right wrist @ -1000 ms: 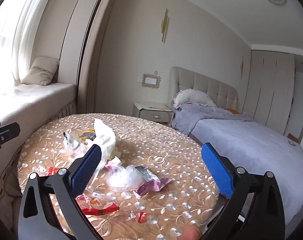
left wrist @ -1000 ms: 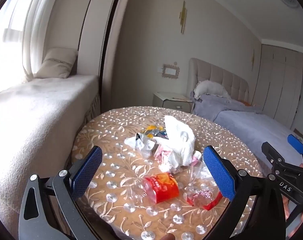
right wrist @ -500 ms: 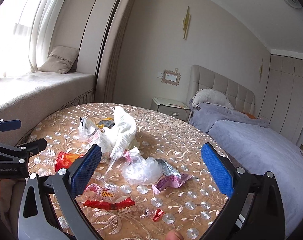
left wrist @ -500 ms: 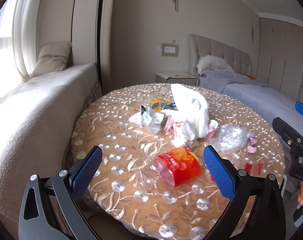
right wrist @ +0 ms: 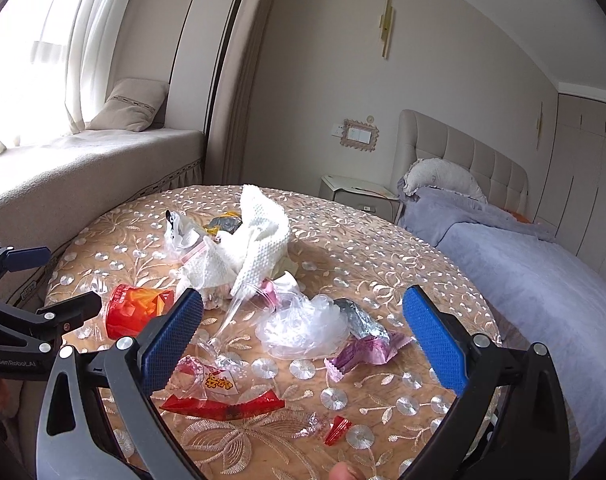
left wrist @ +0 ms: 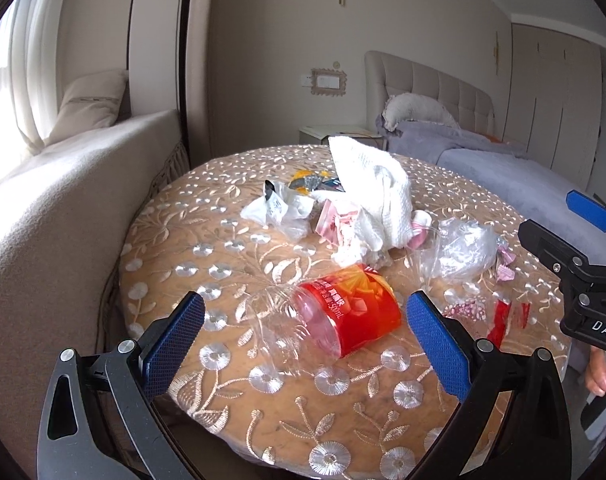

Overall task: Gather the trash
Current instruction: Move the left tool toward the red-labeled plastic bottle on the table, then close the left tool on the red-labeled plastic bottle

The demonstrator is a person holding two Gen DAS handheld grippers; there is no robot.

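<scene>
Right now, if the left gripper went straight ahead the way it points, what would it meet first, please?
Most likely the red-labelled plastic bottle, lying on its side between the open fingers of the left gripper; depth is hard to judge.

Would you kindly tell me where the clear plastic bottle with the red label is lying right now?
The clear plastic bottle with the red label lies on its side between the open left gripper's fingers, just in front of the crumpled white paper towel.
</scene>
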